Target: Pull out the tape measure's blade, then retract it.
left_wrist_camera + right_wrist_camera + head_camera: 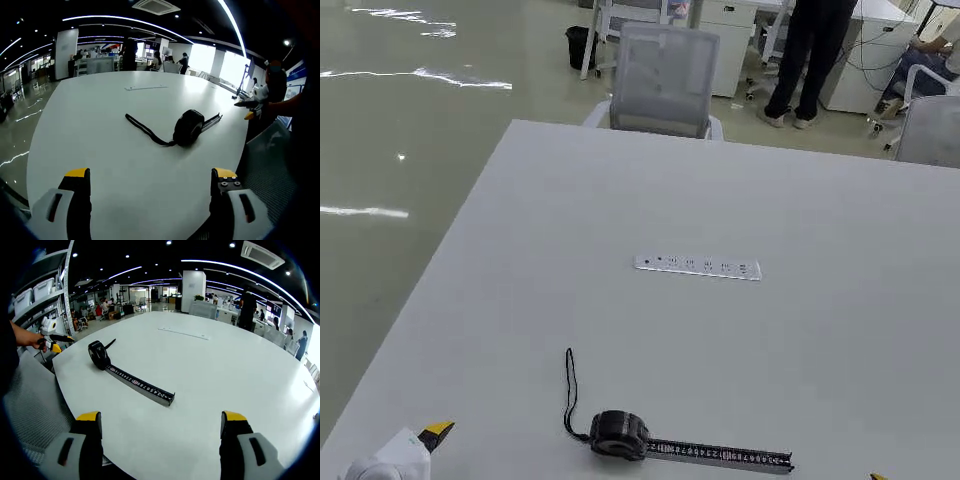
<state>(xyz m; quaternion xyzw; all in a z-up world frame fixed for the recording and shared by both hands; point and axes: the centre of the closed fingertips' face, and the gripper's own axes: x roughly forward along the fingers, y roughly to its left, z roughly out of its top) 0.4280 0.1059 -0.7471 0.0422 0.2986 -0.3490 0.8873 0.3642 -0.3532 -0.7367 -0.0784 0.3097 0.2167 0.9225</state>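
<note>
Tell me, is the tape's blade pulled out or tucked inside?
Pulled out: the numbered blade lies flat on the table, sticking out of the black case.

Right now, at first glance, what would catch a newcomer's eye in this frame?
A round black tape measure lies near the closest edge of the white table, its numbered blade drawn out flat to one side and a black strap trailing off the other. Farther back, mid-table, sits a flat white power strip.

Table (740,190) was viewed from above by the head view, faced forward and down. Both gripper views were set low off the near edge, angled inward. Tape measure (619,435) was shared by all three, close.
</note>
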